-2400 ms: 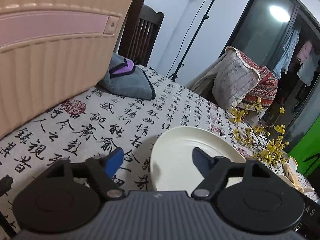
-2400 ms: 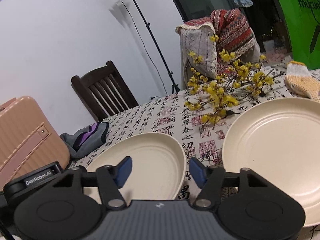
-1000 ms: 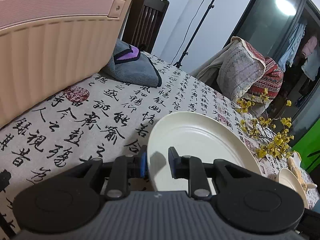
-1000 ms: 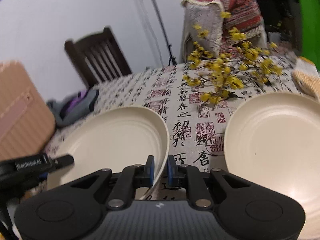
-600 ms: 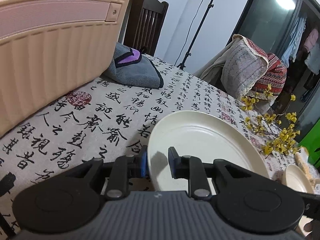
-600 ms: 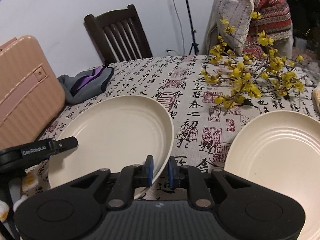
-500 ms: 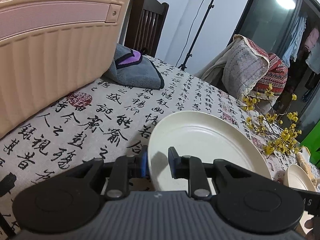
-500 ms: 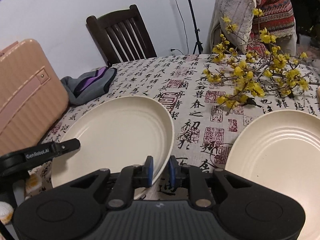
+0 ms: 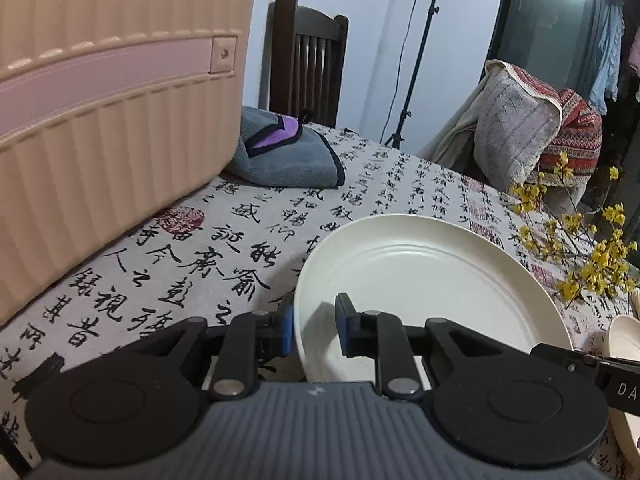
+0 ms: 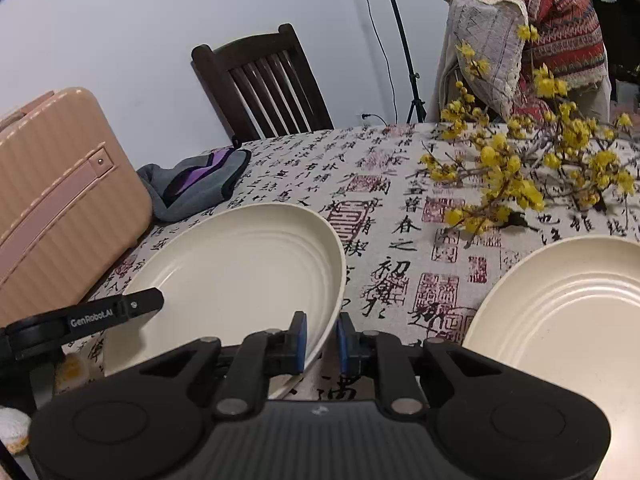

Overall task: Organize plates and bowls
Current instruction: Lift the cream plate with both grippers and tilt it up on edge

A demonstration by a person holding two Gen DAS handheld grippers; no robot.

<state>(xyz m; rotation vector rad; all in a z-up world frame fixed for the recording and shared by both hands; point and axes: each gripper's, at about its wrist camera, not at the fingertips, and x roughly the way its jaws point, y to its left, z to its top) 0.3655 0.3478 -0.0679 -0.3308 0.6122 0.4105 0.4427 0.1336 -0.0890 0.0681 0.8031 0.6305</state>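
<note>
Right wrist: yellow flowers (image 10: pixel 520 176) lie beyond second plate (image 10: pixel 568 312).

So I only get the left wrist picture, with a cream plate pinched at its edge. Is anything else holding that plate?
Observer: Yes. The right gripper is shut on the plate too, on the rim across from the left gripper.
Operator: And that cream sliver at my right edge?
Observer: It's a whole second plate, ridged inside, with no gripper on it.
Operator: Do the two touch?
Observer: No. A stretch of printed tablecloth shows between them.
</note>
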